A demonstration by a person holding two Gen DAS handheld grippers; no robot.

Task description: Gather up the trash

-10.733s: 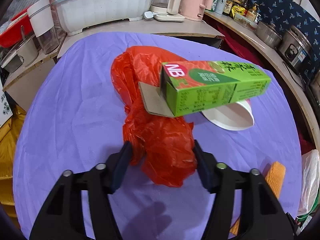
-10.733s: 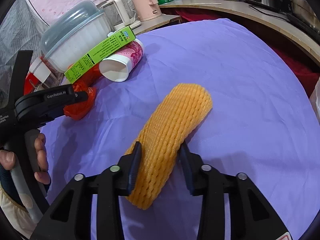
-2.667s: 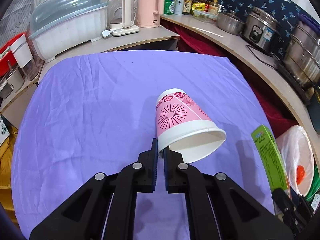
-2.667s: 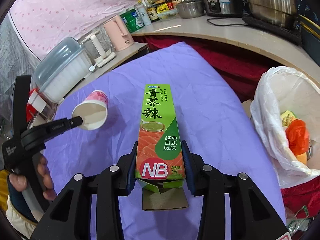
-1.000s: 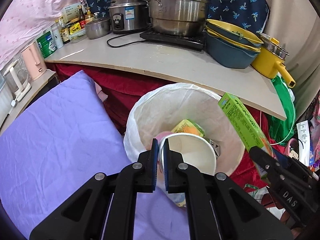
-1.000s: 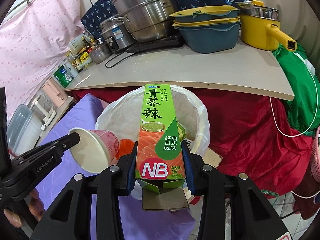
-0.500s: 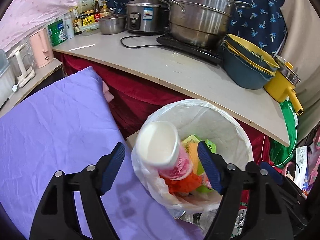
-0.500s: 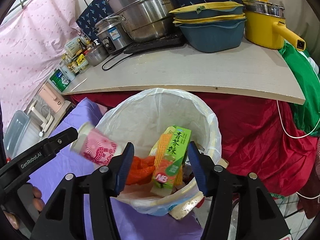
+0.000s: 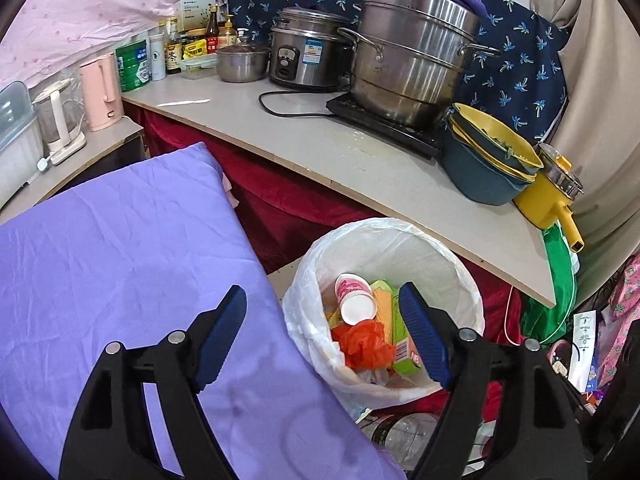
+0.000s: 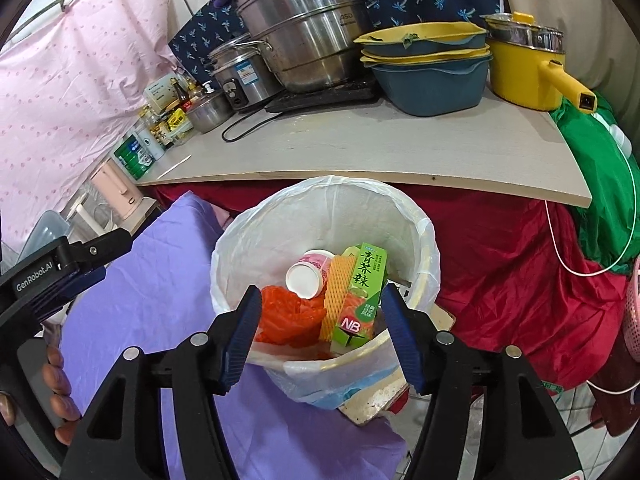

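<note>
A bin lined with a white bag [image 9: 448, 276] [image 10: 264, 224] stands beside the purple-covered table. Inside lie the pink paper cup [image 9: 354, 300] [image 10: 310, 274], the green NB box [image 9: 402, 344] [image 10: 360, 300], a red plastic bag [image 9: 362, 342] [image 10: 286, 314] and an orange foam net [image 10: 334, 300]. My left gripper [image 9: 322, 326] is open and empty above the bin's near rim. My right gripper [image 10: 320, 318] is open and empty just above the bin. The left gripper also shows at the left of the right wrist view [image 10: 80, 264].
The purple tablecloth [image 9: 120, 248] [image 10: 152, 304] ends right at the bin. A counter [image 9: 360, 152] behind the bin holds steel pots [image 9: 412, 64], stacked blue and yellow bowls [image 10: 428, 64] and a yellow pot [image 10: 528, 60]. A red cloth [image 10: 520, 264] hangs under the counter.
Both grippers have opened and let go: the pink cup and the green box have dropped into the bin and settled there. Both grippers have drawn back a little.
</note>
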